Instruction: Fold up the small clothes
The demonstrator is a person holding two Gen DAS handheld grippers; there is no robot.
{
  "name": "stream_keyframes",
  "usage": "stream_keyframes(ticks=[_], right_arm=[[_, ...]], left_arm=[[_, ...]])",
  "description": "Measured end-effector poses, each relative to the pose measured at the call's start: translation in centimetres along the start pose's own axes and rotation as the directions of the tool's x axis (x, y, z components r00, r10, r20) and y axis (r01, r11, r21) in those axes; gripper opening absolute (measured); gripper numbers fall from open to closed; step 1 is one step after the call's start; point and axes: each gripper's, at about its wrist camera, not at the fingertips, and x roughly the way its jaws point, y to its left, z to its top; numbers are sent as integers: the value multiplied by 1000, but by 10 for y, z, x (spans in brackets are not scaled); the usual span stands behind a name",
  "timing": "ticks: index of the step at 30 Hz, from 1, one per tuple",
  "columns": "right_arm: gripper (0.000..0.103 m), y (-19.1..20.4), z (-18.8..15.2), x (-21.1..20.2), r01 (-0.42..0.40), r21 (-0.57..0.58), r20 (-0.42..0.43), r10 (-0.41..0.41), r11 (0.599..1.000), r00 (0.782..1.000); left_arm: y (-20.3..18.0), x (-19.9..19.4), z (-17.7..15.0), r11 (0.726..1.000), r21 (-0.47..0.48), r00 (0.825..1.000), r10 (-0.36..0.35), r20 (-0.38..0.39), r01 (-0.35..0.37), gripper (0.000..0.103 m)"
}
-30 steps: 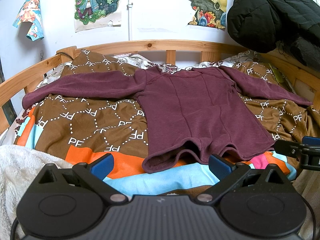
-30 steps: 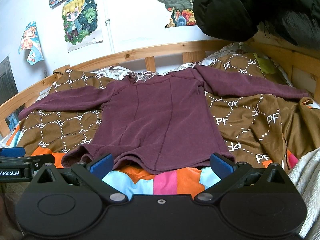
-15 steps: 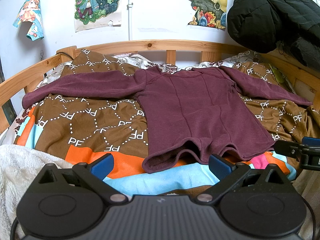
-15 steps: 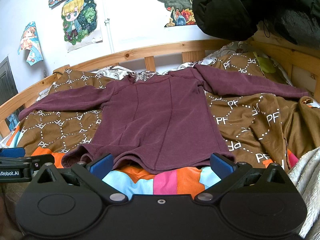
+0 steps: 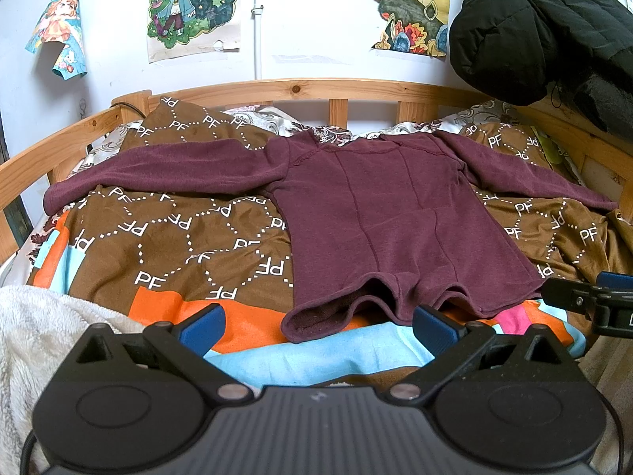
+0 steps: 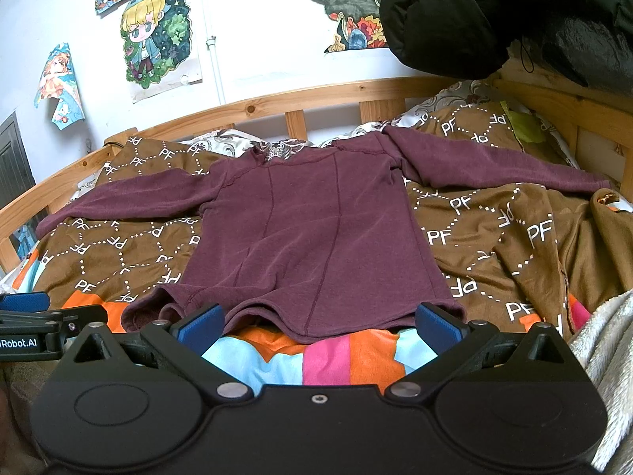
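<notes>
Both pairs of blue fingers (image 5: 199,326) spread wide, holding nothing. Just beyond the left gripper (image 5: 316,328) and right gripper (image 6: 318,326), a maroon shirt (image 5: 379,213) lies flat on the quilt (image 5: 166,237), sleeves outstretched, hem nearest, seemingly ready for folding.

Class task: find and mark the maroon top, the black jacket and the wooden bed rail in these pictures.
maroon top (image 5: 387,217): left wrist view, middle of its body panel.
black jacket (image 6: 474,12): right wrist view, its bulging lower part.
wooden bed rail (image 5: 296,89): left wrist view, top bar by the wall.
</notes>
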Motion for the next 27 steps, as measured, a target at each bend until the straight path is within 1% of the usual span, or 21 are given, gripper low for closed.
stream_keyframes(ticks=[11,27], right_arm=[[103,1,4,-2,-1,2,-2,1,1000,1000],[103,0,-1,4,-4,2,-16,4,1000,1000]], left_arm=[[0,0,0,1000,0,1000,0,-1,0,102],[-1,4,-3,1000,-1,1000,5,-12,-5,102]])
